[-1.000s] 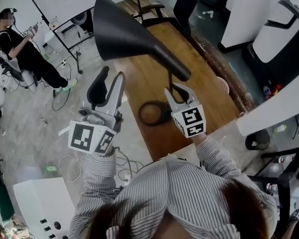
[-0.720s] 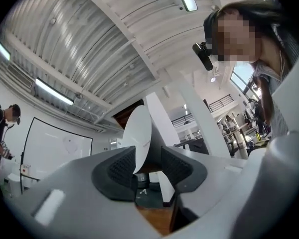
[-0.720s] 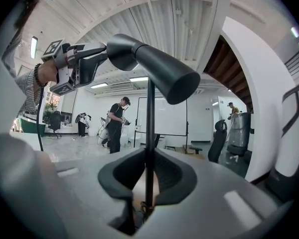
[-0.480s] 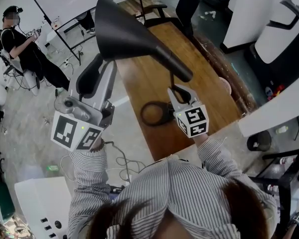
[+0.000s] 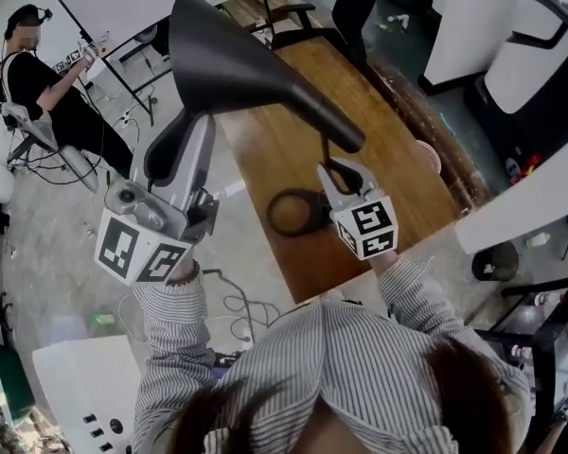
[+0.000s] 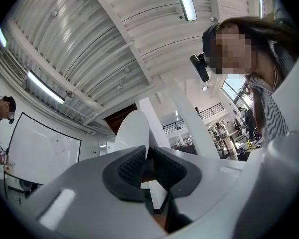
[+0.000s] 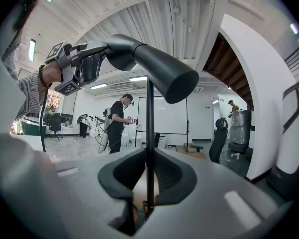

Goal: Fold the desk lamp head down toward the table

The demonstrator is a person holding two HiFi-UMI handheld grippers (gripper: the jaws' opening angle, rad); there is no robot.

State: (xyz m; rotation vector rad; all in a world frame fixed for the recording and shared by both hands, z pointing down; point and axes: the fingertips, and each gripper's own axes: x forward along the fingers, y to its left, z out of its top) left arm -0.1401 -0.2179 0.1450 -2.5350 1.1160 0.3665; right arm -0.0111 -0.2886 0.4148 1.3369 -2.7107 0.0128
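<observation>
Jaws of my left gripper [image 5: 175,149] pinch the wide rim of the matte black cone-shaped lamp head [image 5: 246,64], high over the brown wooden table [image 5: 398,183]. My right gripper [image 5: 339,170] clamps its thin black upright stem [image 7: 150,128] above the black ring-shaped base [image 5: 271,214].

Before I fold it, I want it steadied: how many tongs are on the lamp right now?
2. The left tongs pinch the rim of the lamp head; the right tongs close around the pole. Neither is hidden.
</observation>
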